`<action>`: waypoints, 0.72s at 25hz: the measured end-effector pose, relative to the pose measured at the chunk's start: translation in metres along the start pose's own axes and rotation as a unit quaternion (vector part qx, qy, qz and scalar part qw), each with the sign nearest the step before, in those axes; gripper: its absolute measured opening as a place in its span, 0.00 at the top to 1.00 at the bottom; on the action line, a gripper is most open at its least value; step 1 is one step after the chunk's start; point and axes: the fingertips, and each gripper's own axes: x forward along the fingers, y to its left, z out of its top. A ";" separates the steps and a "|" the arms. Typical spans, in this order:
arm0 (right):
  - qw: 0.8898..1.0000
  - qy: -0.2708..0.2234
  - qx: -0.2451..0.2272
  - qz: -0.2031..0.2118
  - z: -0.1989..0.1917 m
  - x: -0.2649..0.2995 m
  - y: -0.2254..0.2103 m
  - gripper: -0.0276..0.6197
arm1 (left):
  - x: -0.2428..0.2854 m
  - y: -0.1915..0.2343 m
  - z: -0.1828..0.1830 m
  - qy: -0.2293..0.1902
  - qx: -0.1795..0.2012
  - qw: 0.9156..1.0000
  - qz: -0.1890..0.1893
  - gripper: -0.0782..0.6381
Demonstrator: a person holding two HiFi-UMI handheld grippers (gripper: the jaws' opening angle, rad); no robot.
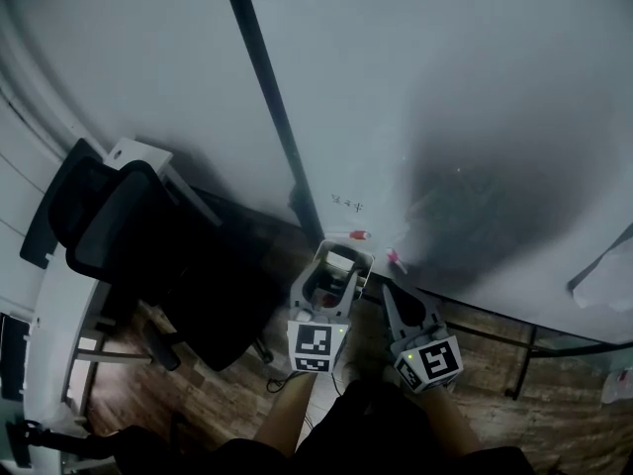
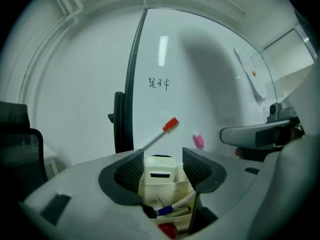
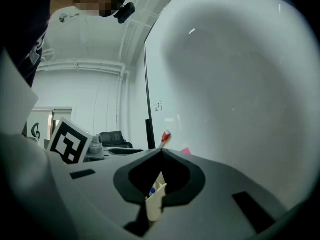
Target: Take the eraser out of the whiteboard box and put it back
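Your left gripper (image 2: 162,156) is open. The eraser (image 2: 160,173) sits straight ahead between its pads, which stand just beside the eraser's two sides without visibly pressing on them. The eraser is in the whiteboard box (image 2: 170,193), at the back end against the whiteboard (image 2: 215,84). It seems to stand on end, long axis upright, behind the blue-capped marker (image 2: 165,210). The line to it therefore runs directly forward along the jaws, and no sideways shift looks needed. Your right gripper (image 3: 161,153) is closed, seemingly pinching the box's cream wall from the right, so it steadies rather than reaches. The left is the nearer hand for any lift or release.
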 end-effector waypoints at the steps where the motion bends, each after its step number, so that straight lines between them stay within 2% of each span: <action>1: 1.000 0.002 0.000 -0.001 -0.001 -0.001 -0.001 0.95 | 0.005 0.000 -0.003 0.011 0.006 1.000 0.003 0.58; 8: 1.000 0.004 0.003 -0.014 -0.004 -0.008 -0.011 0.95 | 0.030 0.004 -0.029 0.083 0.013 0.996 0.000 0.51; 18: 1.000 0.005 0.006 -0.020 -0.009 -0.011 -0.020 0.95 | 0.036 0.007 -0.036 0.098 0.016 0.995 0.011 0.53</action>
